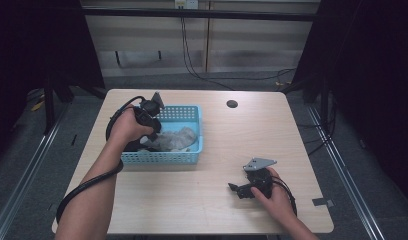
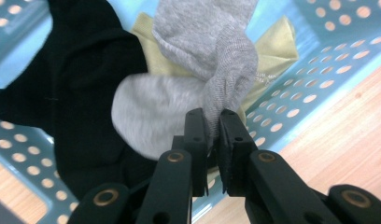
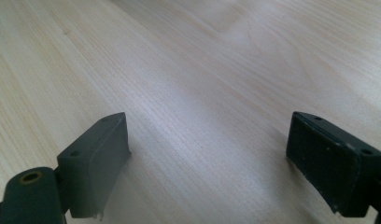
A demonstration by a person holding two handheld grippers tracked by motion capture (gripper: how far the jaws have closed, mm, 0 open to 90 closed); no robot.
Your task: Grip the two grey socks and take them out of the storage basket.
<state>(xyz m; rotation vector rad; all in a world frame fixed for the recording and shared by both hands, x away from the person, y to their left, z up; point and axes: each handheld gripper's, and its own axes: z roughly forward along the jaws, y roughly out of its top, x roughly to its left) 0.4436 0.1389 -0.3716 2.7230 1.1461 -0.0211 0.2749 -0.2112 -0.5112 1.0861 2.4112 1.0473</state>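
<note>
— Grey knit is what the left gripper (image 2: 213, 122) has: its jaws are clenched on a fold of the grey sock (image 2: 205, 60), low and centre in the left gripper view.

— Where does that sock lie?

— Inside the blue basket (image 1: 164, 158), left of centre in the high view, draped over a yellow cloth (image 2: 277, 46), with a black garment (image 2: 81, 88) beside it on the left of the frame.

— And the other one?

— The right gripper (image 1: 238, 189) rests on the wooden table (image 1: 217, 210) at lower right of the high view, well apart from the basket. Its jaws stand released and wide, with bare wood between them in the right gripper view.
</note>
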